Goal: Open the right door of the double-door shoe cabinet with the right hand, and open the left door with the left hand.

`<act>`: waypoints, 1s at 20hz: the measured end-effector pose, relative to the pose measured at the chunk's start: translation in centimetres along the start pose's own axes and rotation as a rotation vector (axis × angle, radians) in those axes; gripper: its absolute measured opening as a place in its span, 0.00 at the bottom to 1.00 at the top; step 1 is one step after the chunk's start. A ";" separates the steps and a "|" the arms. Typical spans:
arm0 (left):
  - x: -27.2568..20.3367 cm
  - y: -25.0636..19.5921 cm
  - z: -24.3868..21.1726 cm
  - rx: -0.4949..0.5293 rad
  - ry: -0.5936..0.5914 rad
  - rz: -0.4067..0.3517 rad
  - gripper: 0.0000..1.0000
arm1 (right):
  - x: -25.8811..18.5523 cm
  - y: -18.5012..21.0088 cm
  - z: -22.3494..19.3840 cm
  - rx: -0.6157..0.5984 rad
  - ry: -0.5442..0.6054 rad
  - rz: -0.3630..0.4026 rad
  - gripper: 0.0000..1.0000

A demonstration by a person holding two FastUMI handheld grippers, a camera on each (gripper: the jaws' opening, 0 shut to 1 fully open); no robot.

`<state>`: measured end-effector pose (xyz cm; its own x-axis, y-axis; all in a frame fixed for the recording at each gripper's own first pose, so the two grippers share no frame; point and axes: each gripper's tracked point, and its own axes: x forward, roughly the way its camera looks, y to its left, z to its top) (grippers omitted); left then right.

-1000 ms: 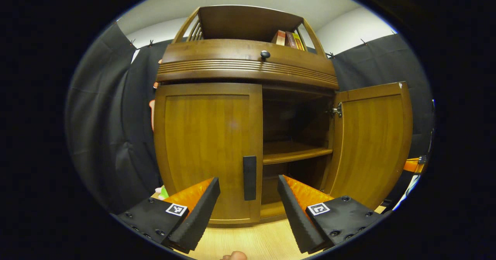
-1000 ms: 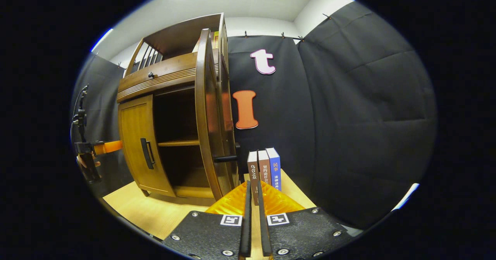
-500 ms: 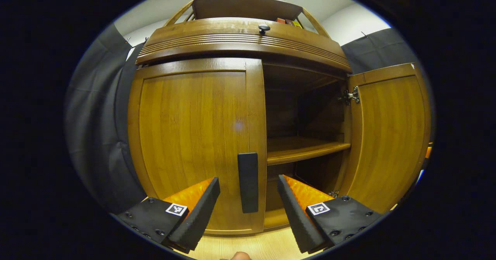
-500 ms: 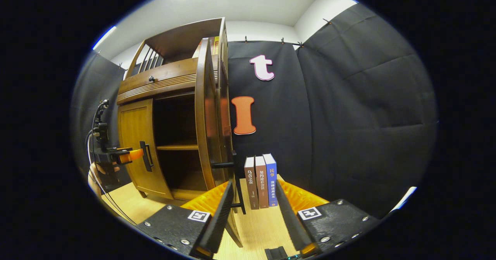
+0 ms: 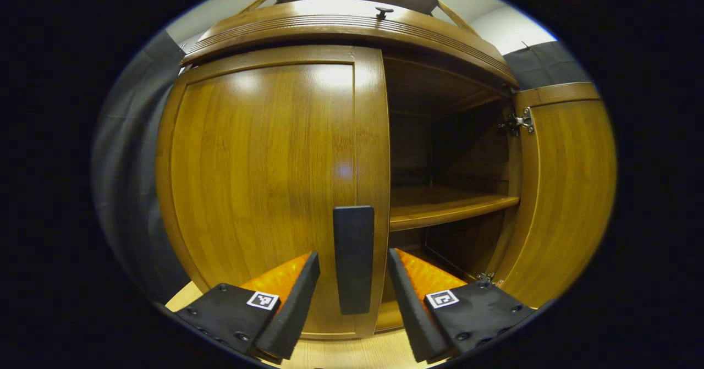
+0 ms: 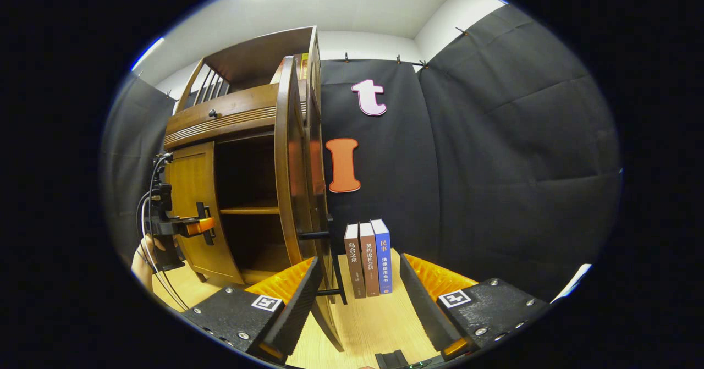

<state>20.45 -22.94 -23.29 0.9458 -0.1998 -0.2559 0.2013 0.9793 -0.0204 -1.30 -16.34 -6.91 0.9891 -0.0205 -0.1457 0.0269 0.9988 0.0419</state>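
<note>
The wooden shoe cabinet (image 5: 341,22) looms close in the left gripper view. Its left door (image 5: 264,176) is closed, and the door's black vertical handle (image 5: 353,259) stands between the fingers of my left gripper (image 5: 352,259), which is open with a gap on each side. The right door (image 5: 566,187) is swung wide open, baring a shelf (image 5: 448,207). In the right gripper view that right door (image 6: 289,182) appears edge-on with its black handle (image 6: 314,235) sticking out. My right gripper (image 6: 357,267) is open just in front of it, holding nothing. The left gripper (image 6: 195,227) sits at the left door's handle.
Three upright books (image 6: 368,259) stand on the light wooden floor (image 6: 363,325) right of the open door, against the black cloth wall (image 6: 495,165). A hand (image 6: 144,248) with cables holds the left gripper. A drawer knob (image 5: 383,11) sits above the doors.
My left gripper has moved in toward the left door until its handle lies between the fingers. My right gripper went from shut to open and sits a little back from the open right door.
</note>
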 end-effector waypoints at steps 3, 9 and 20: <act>0.5 -0.5 -0.4 -0.026 0.007 -0.024 0.75 | 0.1 -0.1 0.4 -0.002 -0.012 -0.009 0.88; -0.2 0.0 -0.7 -0.032 0.018 -0.003 0.39 | -0.2 0.3 0.1 -0.002 -0.009 -0.010 0.88; -6.9 0.3 -1.0 -0.035 0.053 -0.060 0.32 | -1.7 2.5 0.9 -0.008 -0.015 -0.006 0.99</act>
<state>13.74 -21.27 -22.50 0.9174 -0.2574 -0.3035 0.2478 0.9662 -0.0706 -2.79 -13.88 -5.65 0.9909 -0.0274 -0.1316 0.0321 0.9989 0.0335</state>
